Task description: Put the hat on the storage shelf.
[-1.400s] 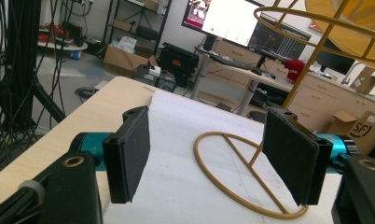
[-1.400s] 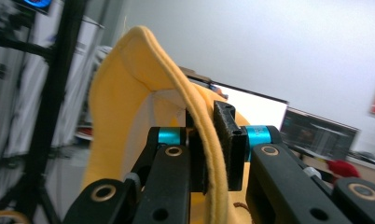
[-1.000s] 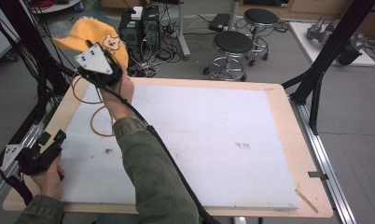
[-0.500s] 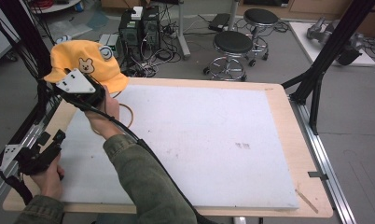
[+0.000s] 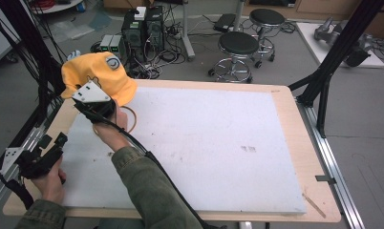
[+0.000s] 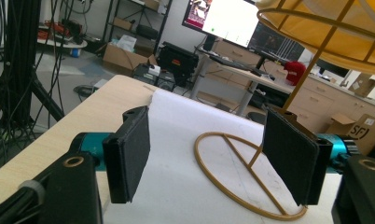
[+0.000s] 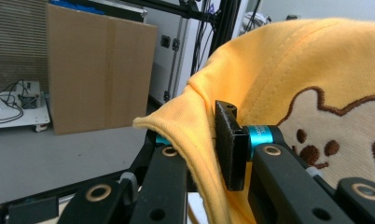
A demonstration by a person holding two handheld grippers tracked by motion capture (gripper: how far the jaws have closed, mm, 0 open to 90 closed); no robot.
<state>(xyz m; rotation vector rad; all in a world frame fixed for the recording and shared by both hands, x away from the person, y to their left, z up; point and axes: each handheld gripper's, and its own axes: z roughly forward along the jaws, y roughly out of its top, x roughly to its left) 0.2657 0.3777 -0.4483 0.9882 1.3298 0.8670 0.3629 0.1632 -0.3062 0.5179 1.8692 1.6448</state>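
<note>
**Yellow cap clamped above its wire stand**

At upper left of the high view, the right gripper [image 5: 101, 95] pinches the yellow cap [image 5: 97, 71], its jaws half buried in fabric; a bear emblem shows, its badge unreadable. The wire stand [image 6: 251, 186] sits just below. The left gripper [image 5: 51, 148], lower left, stands apart, holding nothing.

The only lettering I can read is "SF" on the side of a brown cardboard box [image 6: 360, 132] standing on the floor beyond my table; nothing else is legible.
</note>
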